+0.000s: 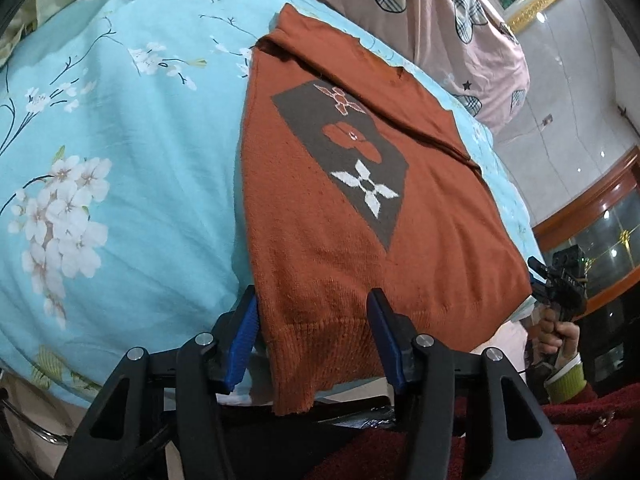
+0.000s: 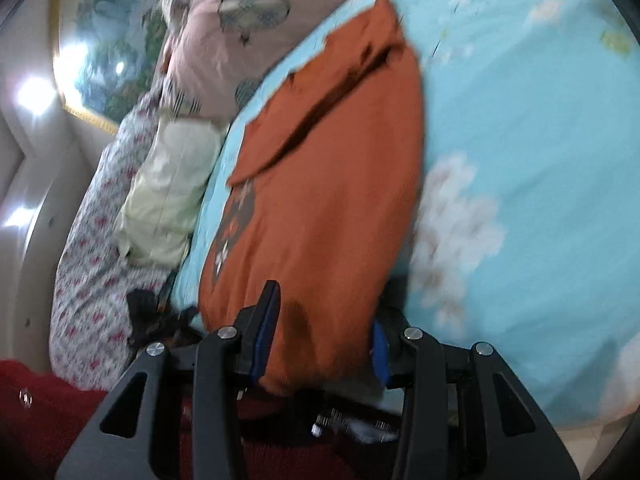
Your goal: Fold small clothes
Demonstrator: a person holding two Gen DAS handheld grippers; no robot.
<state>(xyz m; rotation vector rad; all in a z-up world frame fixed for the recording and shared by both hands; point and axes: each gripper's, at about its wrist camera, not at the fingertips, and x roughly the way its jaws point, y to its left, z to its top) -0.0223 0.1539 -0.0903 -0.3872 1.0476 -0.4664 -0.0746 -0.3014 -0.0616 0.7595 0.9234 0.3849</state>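
Note:
A small rust-orange knit sweater (image 1: 320, 216) with a grey panel of flowers lies on the blue floral bed sheet (image 1: 120, 160), its sleeves folded in over the body. My left gripper (image 1: 316, 312) is open, its blue-padded fingers astride the ribbed hem corner that hangs over the bed edge. The right gripper shows in the left wrist view (image 1: 540, 280) at the hem's other corner. In the blurred right wrist view the sweater (image 2: 328, 208) fills the middle and my right gripper (image 2: 324, 320) is open around its hem.
Pink pillows with checked hearts (image 1: 460, 8) lie at the head of the bed. A pale green pillow (image 2: 168, 184) and patterned bedding (image 2: 92, 240) lie beside the sweater. A red garment (image 1: 580, 440) is under the grippers. Wooden cabinet (image 1: 592, 216) at the right.

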